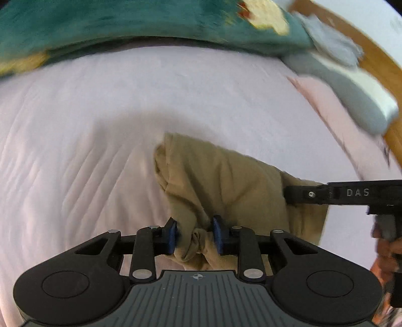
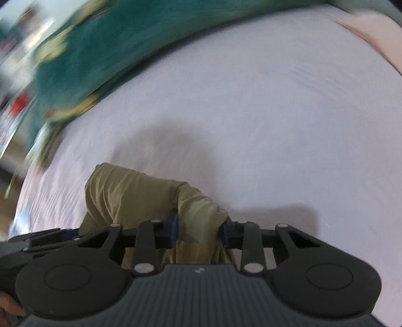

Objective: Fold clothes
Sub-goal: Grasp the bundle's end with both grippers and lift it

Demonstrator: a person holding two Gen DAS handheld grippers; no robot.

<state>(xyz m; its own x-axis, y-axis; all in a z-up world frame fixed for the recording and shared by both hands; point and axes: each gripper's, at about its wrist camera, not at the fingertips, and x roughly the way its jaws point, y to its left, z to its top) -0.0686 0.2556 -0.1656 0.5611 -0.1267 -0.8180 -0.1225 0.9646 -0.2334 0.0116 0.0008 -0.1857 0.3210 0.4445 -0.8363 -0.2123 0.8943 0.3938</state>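
Observation:
A tan garment (image 1: 226, 181) hangs bunched above the white bed sheet (image 1: 88, 125). My left gripper (image 1: 194, 235) is shut on a bunched edge of it. My right gripper (image 1: 289, 195) enters the left wrist view from the right and pinches the garment's other side. In the right wrist view the right gripper (image 2: 199, 230) is shut on the tan garment (image 2: 130, 191), which drapes to the left over the sheet (image 2: 276, 125). The left gripper's body shows at the lower left of that view.
A teal blanket with yellow patterns (image 1: 150, 22) lies along the far side of the bed, also in the right wrist view (image 2: 100, 50). Pale grey and pink folded fabrics (image 1: 346, 83) lie at the right by a wooden bed frame (image 1: 377, 57).

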